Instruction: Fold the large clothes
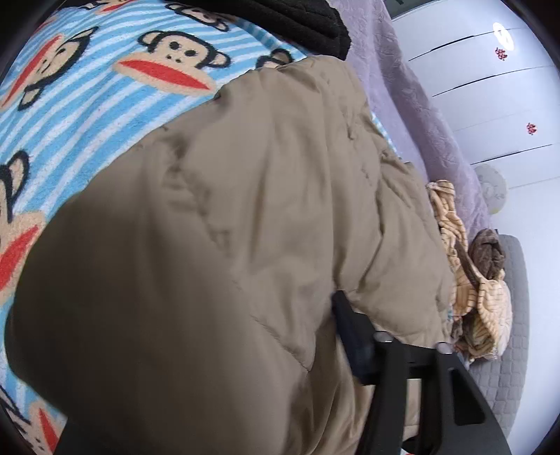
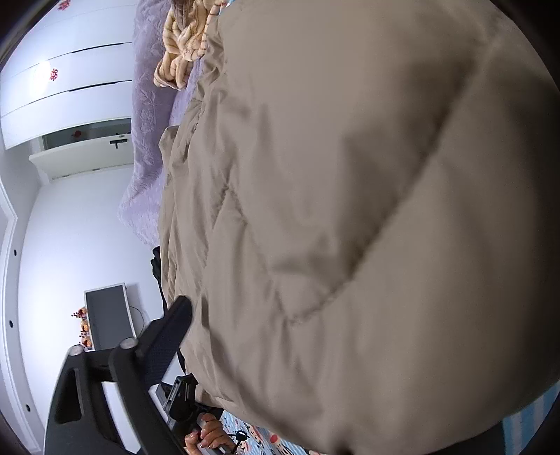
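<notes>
Left gripper (image 1: pixel 344 336): one black finger shows at the lower right of its view, its tip pressed against a fold of the khaki quilted padded jacket (image 1: pixel 245 227). The other finger is hidden under cloth, so it looks clamped on a fold, though I cannot tell how wide it stands.

Right gripper (image 2: pixel 187 308): likewise, a single black finger lies against the jacket's edge (image 2: pixel 350 210) with its partner hidden behind the fabric. It seems to pinch the edge, but I cannot tell for certain.

Why held so: both grips sit at one border of the garment, likely so that border can be lifted and carried over evenly in one fold.

Person's hand (image 2: pixel 206 434): at the bottom of the right wrist view, wrapped around a grey handle, probably that of the other gripper.

Jacket: bulky and puffed, it fills both views and lies on the bed, raised near the cameras and resting farther off.

Blue-striped fleece blanket with monkey faces (image 1: pixel 105 115): spread beneath the jacket as the folding bed.

Black knitted garment (image 1: pixel 280 21): lying at the far edge of the blanket, apart from the jacket.

Cream striped garment (image 1: pixel 472 280): crumpled beside the jacket's far side.

Lilac embossed bedspread (image 1: pixel 413 105): beyond the blanket.

White wardrobe doors (image 1: pixel 490 87): farthest back.
</notes>
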Demonstrator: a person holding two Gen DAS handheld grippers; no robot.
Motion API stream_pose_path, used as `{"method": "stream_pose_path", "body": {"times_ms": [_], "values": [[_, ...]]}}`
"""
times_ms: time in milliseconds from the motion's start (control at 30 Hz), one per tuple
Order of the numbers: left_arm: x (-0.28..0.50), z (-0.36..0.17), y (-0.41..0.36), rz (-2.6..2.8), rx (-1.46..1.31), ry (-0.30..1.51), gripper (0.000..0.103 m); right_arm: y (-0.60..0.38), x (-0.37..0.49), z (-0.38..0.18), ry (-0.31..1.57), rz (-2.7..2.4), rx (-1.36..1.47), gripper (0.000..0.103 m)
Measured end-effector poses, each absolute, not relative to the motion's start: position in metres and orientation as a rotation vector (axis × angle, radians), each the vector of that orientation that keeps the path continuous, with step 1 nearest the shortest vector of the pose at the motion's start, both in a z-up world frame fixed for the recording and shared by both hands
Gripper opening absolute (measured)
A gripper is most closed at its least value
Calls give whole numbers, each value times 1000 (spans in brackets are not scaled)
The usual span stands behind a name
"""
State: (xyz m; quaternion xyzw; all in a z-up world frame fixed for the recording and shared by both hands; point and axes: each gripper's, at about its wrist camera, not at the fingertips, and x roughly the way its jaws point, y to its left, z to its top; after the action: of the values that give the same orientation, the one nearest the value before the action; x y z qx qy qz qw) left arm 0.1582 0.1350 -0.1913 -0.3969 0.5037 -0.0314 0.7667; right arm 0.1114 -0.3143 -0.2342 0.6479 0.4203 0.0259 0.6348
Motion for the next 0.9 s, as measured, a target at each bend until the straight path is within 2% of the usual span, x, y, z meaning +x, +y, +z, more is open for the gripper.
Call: {"method": "stream_pose_path", "body": {"times_ms": [33,67,100,133,233,567,900], "values": [[157,-188,136,-80,-872,1086,33,-315,111,-237,965,70,1493,50],[156,-183,137,-90,-862,1071,29,-316,110,-238,960,78,1504,46],[154,-178,136,-100,-847,1062,24,-316,109,-237,952,88,1502,39],[151,-173,136,-108,-827,1050,21,-317,108,-234,946,100,1491,33],[143,-153,131,-134,-764,1016,18,-317,105,-223,931,141,1460,27],[61,-120,134,-200,-731,986,18,-314,54,-203,981,230,1409,25],[-60,-150,147,-178,-743,1128,18,-282,-38,-213,1043,246,1448,25]]}}
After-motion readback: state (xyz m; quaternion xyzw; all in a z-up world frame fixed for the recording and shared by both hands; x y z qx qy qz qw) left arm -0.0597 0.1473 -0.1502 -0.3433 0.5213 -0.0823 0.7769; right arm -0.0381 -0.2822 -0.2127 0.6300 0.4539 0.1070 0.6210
